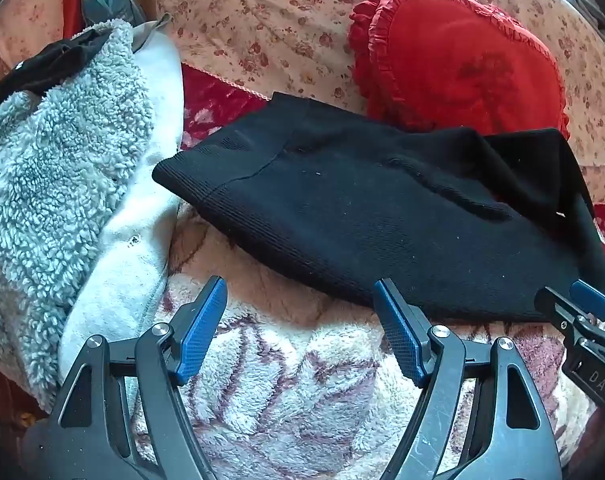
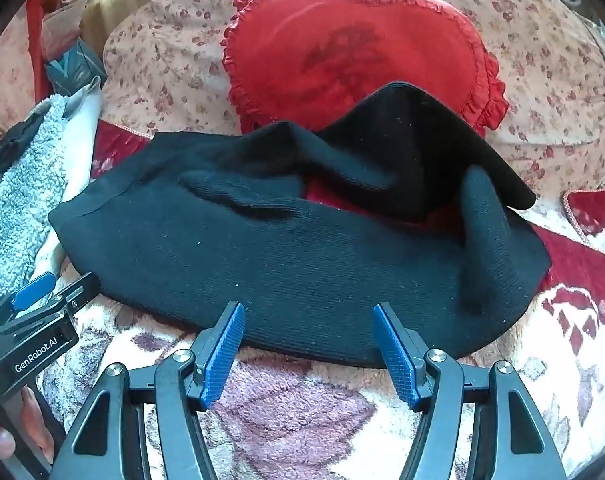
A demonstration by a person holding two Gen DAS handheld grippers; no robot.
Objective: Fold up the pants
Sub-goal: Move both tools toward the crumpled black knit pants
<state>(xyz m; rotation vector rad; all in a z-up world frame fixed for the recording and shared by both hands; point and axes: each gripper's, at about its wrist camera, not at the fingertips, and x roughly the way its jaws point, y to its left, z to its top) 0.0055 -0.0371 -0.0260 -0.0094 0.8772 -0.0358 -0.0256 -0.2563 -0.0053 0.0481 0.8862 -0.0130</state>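
Note:
Black ribbed knit pants [image 1: 342, 216] lie crumpled and partly folded on a fleecy patterned blanket [image 1: 286, 380]. In the right wrist view the pants [image 2: 302, 256] spread across the middle, with one end draped up against a red pillow. My left gripper [image 1: 300, 312] is open and empty, just in front of the pants' near edge. My right gripper [image 2: 308, 332] is open and empty, its fingertips at the pants' near edge. The right gripper shows at the right edge of the left wrist view [image 1: 582, 312]; the left gripper shows at the left edge of the right wrist view [image 2: 42, 296].
A red heart-shaped frilled pillow [image 1: 454, 56] lies behind the pants, on a floral bedcover [image 1: 262, 12]. A pile of grey fleece [image 1: 54, 176] and white cloth [image 1: 142, 216] lies at the left. The red pillow [image 2: 350, 52] is also in the right wrist view.

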